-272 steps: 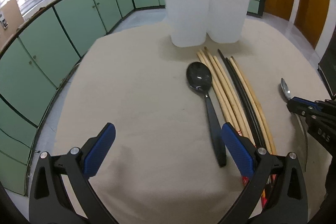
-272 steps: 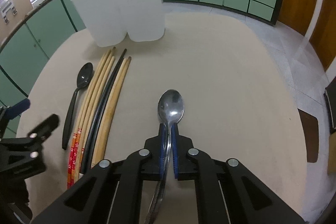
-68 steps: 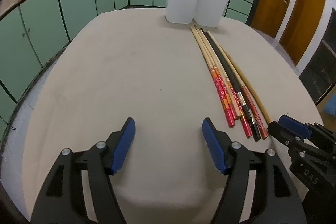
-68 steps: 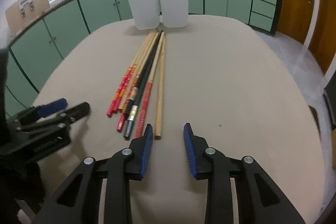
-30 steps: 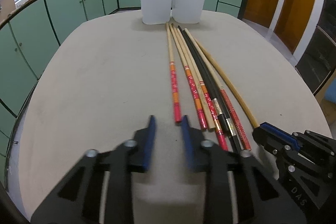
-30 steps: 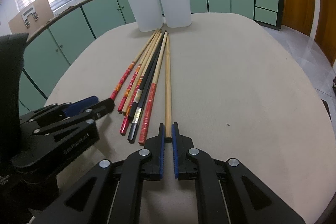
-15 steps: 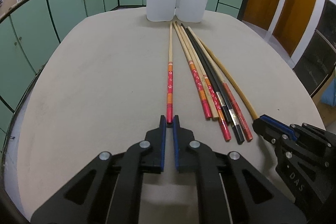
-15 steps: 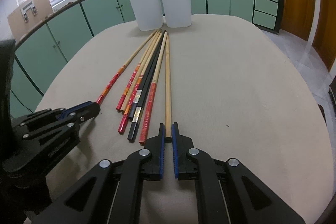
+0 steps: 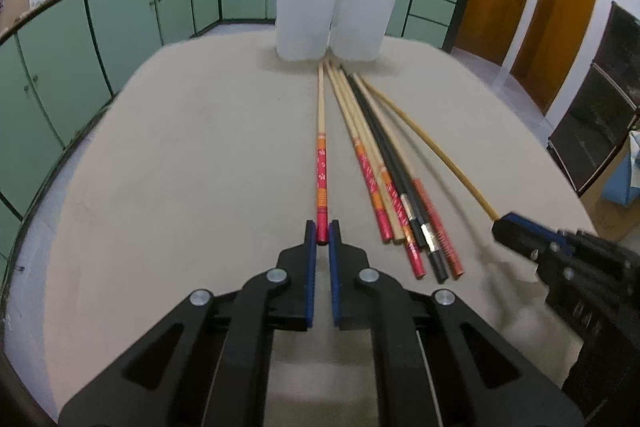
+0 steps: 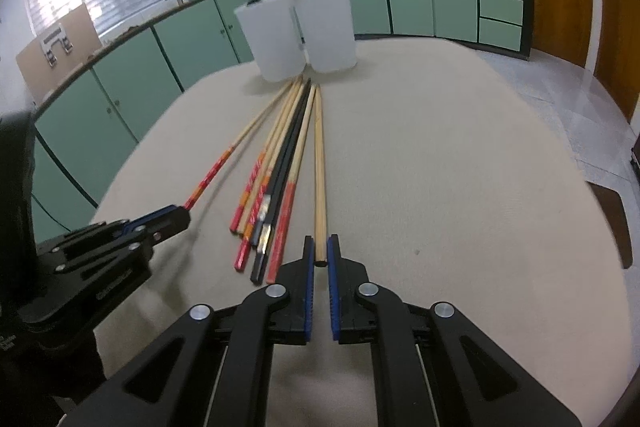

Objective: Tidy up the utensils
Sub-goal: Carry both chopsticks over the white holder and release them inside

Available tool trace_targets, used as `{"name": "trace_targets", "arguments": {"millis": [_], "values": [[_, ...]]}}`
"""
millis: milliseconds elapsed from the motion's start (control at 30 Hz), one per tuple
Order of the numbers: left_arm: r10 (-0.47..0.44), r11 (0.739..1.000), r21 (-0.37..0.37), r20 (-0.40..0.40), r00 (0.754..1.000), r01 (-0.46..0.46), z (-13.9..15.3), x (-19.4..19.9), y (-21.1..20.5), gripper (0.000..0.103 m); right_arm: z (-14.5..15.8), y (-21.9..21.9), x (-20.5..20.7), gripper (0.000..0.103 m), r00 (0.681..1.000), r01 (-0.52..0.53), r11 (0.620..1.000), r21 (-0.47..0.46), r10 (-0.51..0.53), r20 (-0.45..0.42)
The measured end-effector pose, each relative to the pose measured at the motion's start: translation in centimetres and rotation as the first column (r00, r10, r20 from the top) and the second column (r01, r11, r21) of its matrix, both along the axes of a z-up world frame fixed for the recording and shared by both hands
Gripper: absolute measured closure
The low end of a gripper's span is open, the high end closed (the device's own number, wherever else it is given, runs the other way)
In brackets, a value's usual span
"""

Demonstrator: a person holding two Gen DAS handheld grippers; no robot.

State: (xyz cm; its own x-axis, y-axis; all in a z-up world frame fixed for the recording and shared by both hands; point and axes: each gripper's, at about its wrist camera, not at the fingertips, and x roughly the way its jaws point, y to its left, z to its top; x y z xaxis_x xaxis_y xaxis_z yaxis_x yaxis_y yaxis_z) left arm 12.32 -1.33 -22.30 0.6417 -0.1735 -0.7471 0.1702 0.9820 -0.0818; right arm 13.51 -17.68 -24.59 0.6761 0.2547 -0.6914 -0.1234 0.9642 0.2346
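Gripping one red-ended chopstick (image 9: 321, 163) by its near end, the left tongs (image 9: 322, 231) are clenched. Their jaws have just been closing, with the chopstick between the blue pads. The shaft runs straight ahead, and its far tip reaches almost to the base of the containers.

To the right of this chopstick, a loose bundle of chopsticks (image 9: 394, 187) lies on the beige desk (image 9: 180, 167). Five near ends can be counted:
- two red
- one plain wood
- one black
- one orange-red

Overlap within the bundle prevents a firmer total. The far tips converge just in front of the containers, and the near ends fan apart.

Further right, the right tongs (image 10: 320, 251) are clenched on one plain bamboo chopstick (image 10: 319, 167), also held at its near end. This chopstick lies just beside the right edge of the bundle.

Two white containers stand upright side by side at the far end of the desk. One dark utensil tip shows above the rim of the left container (image 9: 304, 15). One grey tip shows above the rim of the right container (image 9: 366, 19).

Green cabinets (image 9: 120, 15) line the wall behind the desk.
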Motion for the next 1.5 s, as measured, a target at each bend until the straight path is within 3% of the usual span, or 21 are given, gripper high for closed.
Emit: {"name": "trace_targets", "arguments": {"millis": [267,567,967,1167,1300,1400,1500], "values": [[-0.019,1.0,0.0,0.115,0.993,0.019,6.8,-0.4,1.5,0.098,6.9,-2.0,0.9,0.097,0.992,-0.019,1.0,-0.015,0.02,0.125],[-0.027,0.998,-0.044,0.251,0.968,0.04,14.8,0.8,3.1,0.098,14.0,-2.3,2.4,0.097,0.967,-0.068,0.995,-0.067,0.083,0.24],[-0.068,0.991,-0.083,0.336,0.939,0.102,20.8,4.1,3.0,0.098,21.3,-1.2,6.5,0.097,0.935,-0.159,0.982,-0.098,0.182,0.306],[-0.068,0.991,-0.072,0.454,0.888,0.112,25.5,6.2,1.6,0.098,26.5,-1.6,8.6,0.097,0.9,-0.154,0.984,-0.093,0.179,0.398],[-0.045,0.994,-0.059,0.542,0.839,0.091,28.6,8.4,0.3,0.098,29.2,-2.0,10.7,0.097,0.885,-0.121,0.989,-0.084,0.146,0.443],[-0.021,0.996,-0.06,0.576,0.817,0.069,29.5,10.8,-0.9,0.098,29.8,-2.2,13.0,0.097,0.884,-0.088,0.992,-0.088,0.118,0.453],[-0.006,0.998,-0.048,0.583,0.812,0.042,29.0,13.4,-2.1,0.098,29.2,-2.3,15.1,0.097,0.891,-0.057,0.994,-0.088,0.091,0.445]]}}
